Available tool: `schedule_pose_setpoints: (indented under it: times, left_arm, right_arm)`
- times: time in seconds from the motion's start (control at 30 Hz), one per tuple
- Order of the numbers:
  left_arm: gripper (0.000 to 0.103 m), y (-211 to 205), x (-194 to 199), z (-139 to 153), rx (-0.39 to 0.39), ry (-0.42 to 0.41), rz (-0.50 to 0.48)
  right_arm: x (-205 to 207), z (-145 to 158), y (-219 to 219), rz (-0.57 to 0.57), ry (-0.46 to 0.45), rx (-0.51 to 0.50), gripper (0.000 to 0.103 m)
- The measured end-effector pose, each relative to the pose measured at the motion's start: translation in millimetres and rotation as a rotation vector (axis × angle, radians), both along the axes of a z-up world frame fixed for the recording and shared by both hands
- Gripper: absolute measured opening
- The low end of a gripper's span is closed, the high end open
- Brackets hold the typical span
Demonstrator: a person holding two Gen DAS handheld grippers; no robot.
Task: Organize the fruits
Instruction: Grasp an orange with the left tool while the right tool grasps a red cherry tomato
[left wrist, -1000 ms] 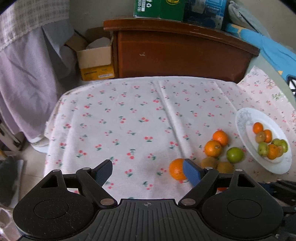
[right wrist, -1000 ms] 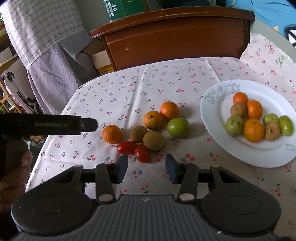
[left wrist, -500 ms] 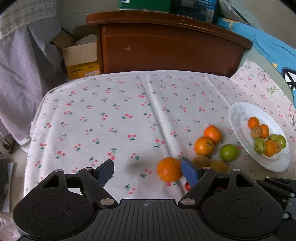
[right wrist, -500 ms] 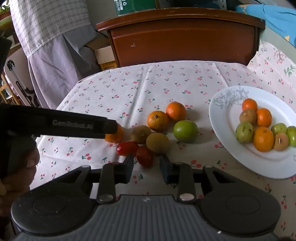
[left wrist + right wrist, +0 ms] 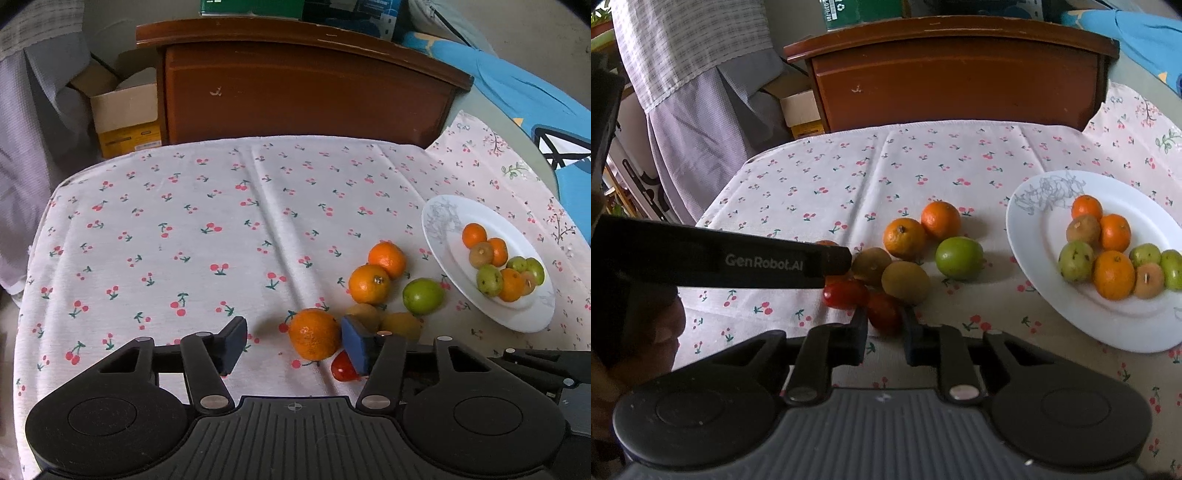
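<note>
Closer now, "GenRobot.AI" left gripper (image 5: 846, 258) nears orange (image 5: 314, 334).

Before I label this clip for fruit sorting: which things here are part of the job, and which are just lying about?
Part of the job:
- white oval plate holding fruit
- loose oranges, brown kiwis, green lime
- red cherry tomato between the right hand-held gripper fingers
- left hand-held gripper around an orange

Lying about:
- brown wooden cabinet
- open cardboard box
- cherry-print tablecloth
</note>
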State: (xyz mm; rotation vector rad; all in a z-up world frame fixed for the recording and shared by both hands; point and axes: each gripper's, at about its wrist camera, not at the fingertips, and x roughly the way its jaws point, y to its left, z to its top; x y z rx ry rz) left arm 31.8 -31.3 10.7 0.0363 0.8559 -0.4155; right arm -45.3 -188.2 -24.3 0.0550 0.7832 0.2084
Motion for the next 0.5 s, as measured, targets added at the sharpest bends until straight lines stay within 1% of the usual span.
schedule_pose_setpoints:
  times: [0.1,0.17,0.23,0.33,0.43,0.5]
  left_arm:
    - [0.047,-1.4,0.9,-2.2,-0.003,0.008,-0.004]
    - [0.04,-3.0,1.7,-4.2,-0.001,0.015,-0.01]
    - [0.039,-3.9,1.3,-5.3,0.005,0.009,-0.011]
    - [0.031,-3.6,1.4,-5.2,0.002,0.008,-0.008]
    - [0.031,-1.3,1.8,-4.6,-0.01,0.012,0.002]
    - [0.031,-0.7,1.1,-4.0,-0.005,0.007,0.011]
  right_arm:
    - [-0.9,0.0,-2.0,-0.007,0.004,0.008,0.019]
    - [-1.0,0.2,-2.9,-0.01,0.006,0.014,0.019]
    - [-1.1,-0.1,-3.0,-0.011,0.007,0.017,0.019]
    - [-0.9,0.0,-3.5,-0.011,0.008,0.021,0.019]
    - [-0.7,0.2,-3.8,-0.012,0.008,0.023,0.019]
    - [-0.7,0.3,-4.0,-0.012,0.008,0.024,0.019]
